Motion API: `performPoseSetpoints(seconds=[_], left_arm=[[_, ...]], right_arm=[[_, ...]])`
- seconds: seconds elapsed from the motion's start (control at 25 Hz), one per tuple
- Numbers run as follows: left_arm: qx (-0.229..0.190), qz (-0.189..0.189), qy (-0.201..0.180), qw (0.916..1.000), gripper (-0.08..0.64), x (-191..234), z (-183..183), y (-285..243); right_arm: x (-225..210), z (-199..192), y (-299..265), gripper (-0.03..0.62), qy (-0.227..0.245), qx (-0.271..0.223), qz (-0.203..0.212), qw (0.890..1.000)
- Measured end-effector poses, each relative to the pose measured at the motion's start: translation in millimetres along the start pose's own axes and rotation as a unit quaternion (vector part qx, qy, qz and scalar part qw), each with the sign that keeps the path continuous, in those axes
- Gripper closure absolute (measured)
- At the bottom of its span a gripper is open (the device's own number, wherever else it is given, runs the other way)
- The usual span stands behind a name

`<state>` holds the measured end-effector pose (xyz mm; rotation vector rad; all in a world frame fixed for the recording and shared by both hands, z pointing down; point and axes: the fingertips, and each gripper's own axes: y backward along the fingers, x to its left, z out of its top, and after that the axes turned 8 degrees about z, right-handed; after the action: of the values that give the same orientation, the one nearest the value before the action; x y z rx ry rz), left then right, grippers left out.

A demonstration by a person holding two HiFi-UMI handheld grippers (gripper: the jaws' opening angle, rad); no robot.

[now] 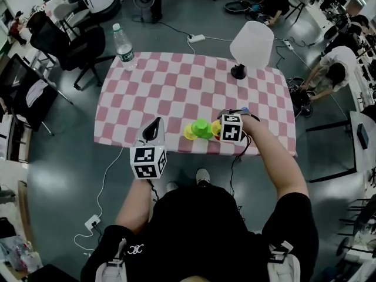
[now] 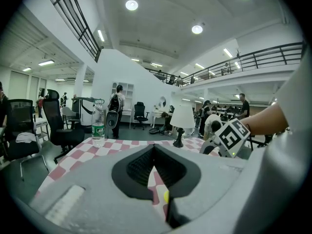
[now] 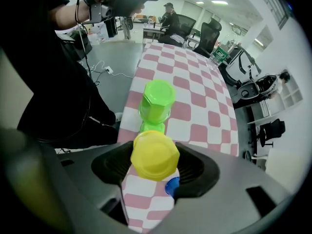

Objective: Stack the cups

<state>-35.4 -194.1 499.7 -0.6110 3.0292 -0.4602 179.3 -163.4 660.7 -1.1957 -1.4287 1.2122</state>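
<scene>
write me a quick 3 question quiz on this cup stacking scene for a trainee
1. True or false: the left gripper holds a cup.
2. Which cup sits between the jaws of the right gripper? A green, B yellow, C blue.
3. Name the thing standing at the far left corner of the checked table.
Key: 1 false, its jaws are shut and empty. 2 B, the yellow cup. 3 the water bottle.

Tablecloth [image 1: 176, 93] pink-and-white checked; yellow cup [image 3: 155, 155] plain, unpatterned; green cup [image 3: 156, 99] bright lime; blue cup [image 3: 171, 185] deep blue; lamp [image 1: 251, 43] shade white, base black.
</scene>
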Motion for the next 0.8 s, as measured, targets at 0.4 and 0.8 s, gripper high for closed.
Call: performPoseSetpoints(seconds=[0.4, 0.8], left_arm=[[0.0, 0.004, -0.002, 1.0, 0.545, -2, 1, 1], [-0.012, -0.006, -0.015, 0.9998, 0.545, -20, 15, -13]], right_arm=[[1, 4, -8, 0.243, 0.013, -0.046, -0.014, 0.999], [-25, 21, 84, 0.233, -0.106, -0.269, -0.102, 0.952]])
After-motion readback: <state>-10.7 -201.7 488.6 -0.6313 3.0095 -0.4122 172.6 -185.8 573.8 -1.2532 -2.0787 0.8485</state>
